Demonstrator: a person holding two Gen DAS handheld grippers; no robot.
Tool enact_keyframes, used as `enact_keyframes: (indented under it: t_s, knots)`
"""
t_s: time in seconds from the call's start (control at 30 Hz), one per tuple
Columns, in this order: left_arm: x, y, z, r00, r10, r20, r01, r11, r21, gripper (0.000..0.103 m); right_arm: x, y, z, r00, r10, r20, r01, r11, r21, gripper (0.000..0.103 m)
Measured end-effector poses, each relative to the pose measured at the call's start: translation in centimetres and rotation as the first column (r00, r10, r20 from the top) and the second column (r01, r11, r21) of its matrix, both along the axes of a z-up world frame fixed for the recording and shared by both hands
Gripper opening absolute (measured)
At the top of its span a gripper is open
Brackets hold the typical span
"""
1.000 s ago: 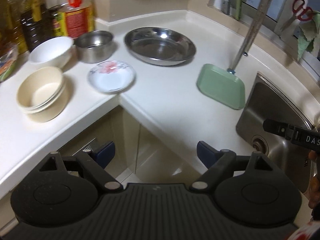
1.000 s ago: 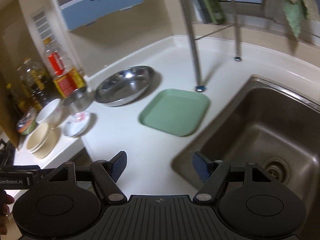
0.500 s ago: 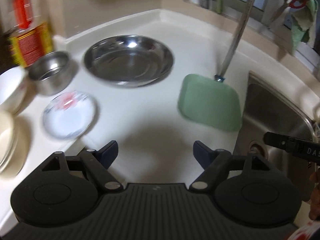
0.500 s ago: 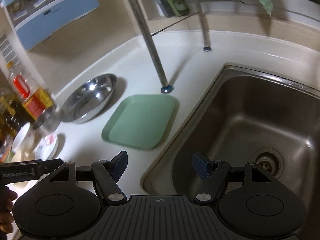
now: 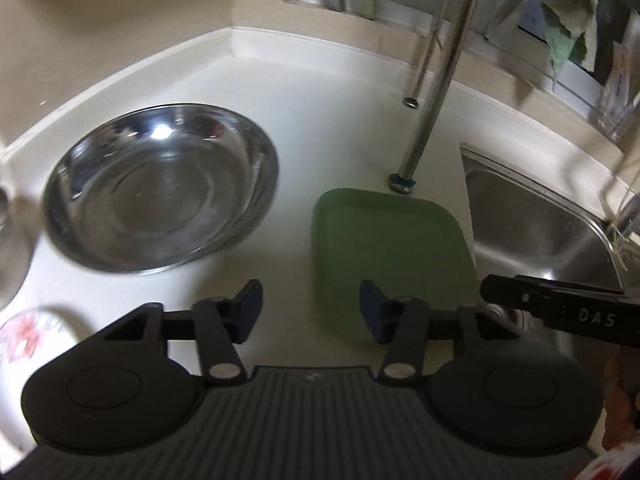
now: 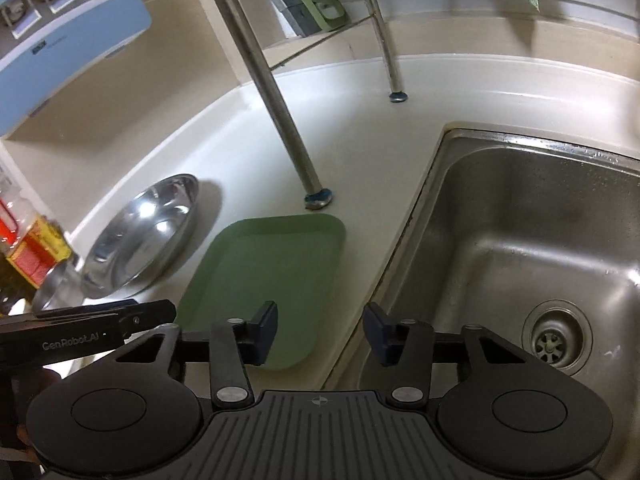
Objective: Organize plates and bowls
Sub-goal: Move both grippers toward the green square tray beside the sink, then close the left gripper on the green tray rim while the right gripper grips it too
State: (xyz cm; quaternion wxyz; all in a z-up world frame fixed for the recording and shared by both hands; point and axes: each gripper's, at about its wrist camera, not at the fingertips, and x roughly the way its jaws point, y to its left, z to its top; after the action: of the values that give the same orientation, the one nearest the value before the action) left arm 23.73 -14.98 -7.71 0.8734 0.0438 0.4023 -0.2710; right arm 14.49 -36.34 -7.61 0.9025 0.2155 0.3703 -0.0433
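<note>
Hovering over the green tray (image 5: pixel 390 248), we have both tools closing on air, nothing between their fingers. Our left gripper (image 5: pixel 310 312) hangs above the tray's near left edge; our right gripper (image 6: pixel 320 332) sits above its near right corner, beside the sink (image 6: pixel 520 240). The tray lies flat on the white counter (image 5: pixel 320 128), touching nothing. Left of the tray rests the steel basin (image 5: pixel 160 188). A rack leg (image 5: pixel 404 182) stands just behind the tray.

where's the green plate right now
In both wrist views, the green plate lies flat on the counter between the steel basin and the sink.
</note>
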Motion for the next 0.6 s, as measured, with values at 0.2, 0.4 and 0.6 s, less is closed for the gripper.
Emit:
enact_keyframes:
  t_s: [0.2, 0.4, 0.6]
  knots:
    - [1.5, -1.4, -1.1, 0.998, -0.062, 0.000, 0.062, 0.998, 0.019, 0.032, 1.3, 0.1, -0.8, 1.000, -0.020, -0.005, 0.020, 1.000, -0.003, 0.037]
    - [2.5, -1.7, -2.0, 0.997, -0.070, -0.023, 0.071, 0.997, 0.034, 0.027, 2.1, -0.1, -1.6, 0.999, -0.036, -0.018, 0.036, 0.999, -0.004, 0.027]
    - [3.1, -2.0, -2.2, 0.996, -0.084, -0.015, 0.084, 0.996, 0.042, 0.020, 2.6, -0.4, -2.1, 0.999, -0.040, -0.029, 0.040, 0.999, 0.004, 0.017]
